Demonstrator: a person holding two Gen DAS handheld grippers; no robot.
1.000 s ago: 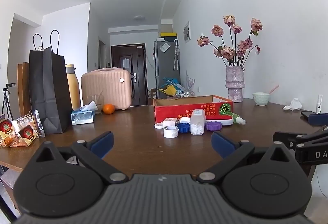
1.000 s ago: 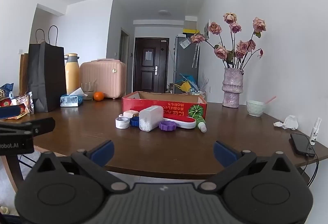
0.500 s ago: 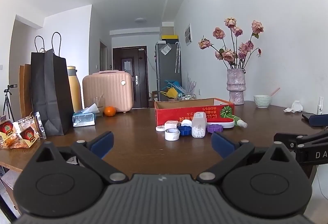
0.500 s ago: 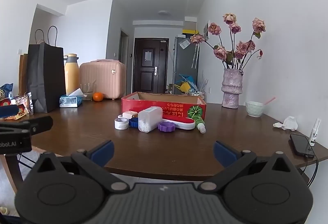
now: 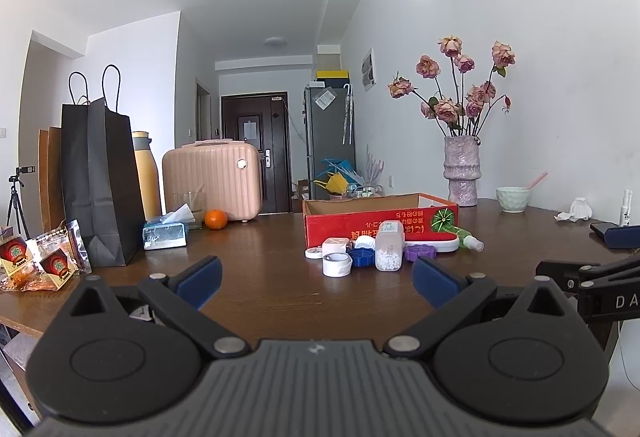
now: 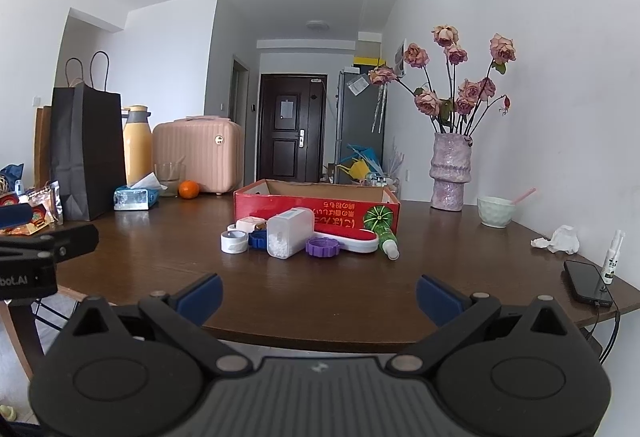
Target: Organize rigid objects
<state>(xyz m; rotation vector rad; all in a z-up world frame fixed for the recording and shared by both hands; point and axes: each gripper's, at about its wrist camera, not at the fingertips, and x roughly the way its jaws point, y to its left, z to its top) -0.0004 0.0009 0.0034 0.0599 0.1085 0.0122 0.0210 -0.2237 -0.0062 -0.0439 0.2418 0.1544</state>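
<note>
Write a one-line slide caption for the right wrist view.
Open right gripper faces small containers clustered before a red box on the wooden table.

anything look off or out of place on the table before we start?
Nothing spilled or broken. The small items sit loose in front of the red box, not in it. The clear pellet container and green spray bottle lie on their sides. A crumpled tissue sits near the phone.

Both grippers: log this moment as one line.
left gripper: open, empty | right gripper: open, empty | small items: loose before red cardboard box | brown wooden table: untouched
</note>
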